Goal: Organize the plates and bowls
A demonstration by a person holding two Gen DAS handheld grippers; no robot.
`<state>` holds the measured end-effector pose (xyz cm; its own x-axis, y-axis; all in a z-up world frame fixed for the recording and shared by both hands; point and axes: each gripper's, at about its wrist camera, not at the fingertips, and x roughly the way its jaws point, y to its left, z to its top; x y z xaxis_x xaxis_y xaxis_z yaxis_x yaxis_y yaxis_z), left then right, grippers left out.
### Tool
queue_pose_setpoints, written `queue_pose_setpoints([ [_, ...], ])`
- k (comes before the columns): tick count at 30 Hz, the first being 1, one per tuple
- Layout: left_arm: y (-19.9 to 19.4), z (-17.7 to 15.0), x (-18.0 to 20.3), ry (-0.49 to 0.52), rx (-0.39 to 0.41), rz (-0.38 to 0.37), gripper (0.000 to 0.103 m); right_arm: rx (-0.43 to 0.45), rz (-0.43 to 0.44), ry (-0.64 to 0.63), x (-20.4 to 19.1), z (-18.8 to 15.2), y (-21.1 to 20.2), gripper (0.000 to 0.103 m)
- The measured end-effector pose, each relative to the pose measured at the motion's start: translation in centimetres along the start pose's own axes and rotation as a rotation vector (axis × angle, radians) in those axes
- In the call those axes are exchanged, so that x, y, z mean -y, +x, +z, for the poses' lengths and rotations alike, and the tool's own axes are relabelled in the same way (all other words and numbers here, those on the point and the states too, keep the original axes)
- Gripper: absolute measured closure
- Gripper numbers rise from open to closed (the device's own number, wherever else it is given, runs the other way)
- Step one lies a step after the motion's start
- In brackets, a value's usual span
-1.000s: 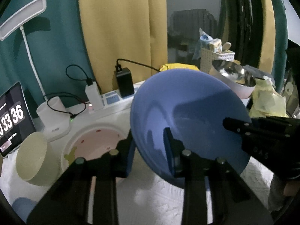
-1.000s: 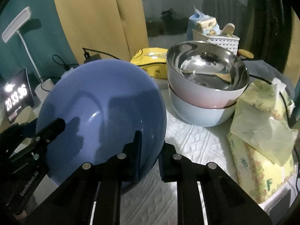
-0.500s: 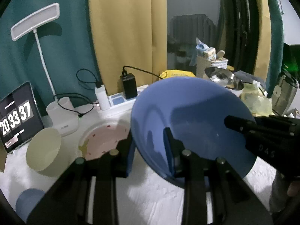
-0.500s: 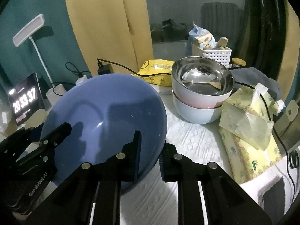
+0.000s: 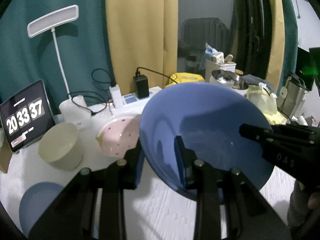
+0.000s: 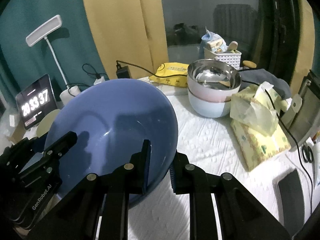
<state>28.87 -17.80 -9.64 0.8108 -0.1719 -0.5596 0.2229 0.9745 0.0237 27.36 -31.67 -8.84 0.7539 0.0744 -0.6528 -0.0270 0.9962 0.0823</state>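
You hold a large, deep blue plastic bowl (image 5: pixel 204 132) tilted in the air above the white-covered desk (image 6: pixel 208 140), and both grippers have it: your left gripper (image 5: pixel 160 152) is nearly closed on the rim nearest it, one finger inside the bowl and one outside, and your right gripper (image 6: pixel 160 164) pinches the opposite rim the same way, its jaws narrow. The left wrist view alone shows what lies to the left: a round cream bowl (image 5: pixel 60 146), a pink dotted dish (image 5: pixel 118 138) and a pale blue plate (image 5: pixel 38 200) at the lower edge. The right wrist view alone shows clearly the steel bowl nested in a pink and a light blue bowl (image 6: pixel 214 92), with yellow tissue packs (image 6: pixel 258 128) just beside them.
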Motion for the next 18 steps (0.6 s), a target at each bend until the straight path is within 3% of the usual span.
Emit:
queue_pose_setpoints([
  [18, -3.6, -4.5, -2.5, -0.031, -0.048, -0.012, 0.073, -0.066, 0.018, -0.012, -3.4, -4.0, -1.9, 0.084],
])
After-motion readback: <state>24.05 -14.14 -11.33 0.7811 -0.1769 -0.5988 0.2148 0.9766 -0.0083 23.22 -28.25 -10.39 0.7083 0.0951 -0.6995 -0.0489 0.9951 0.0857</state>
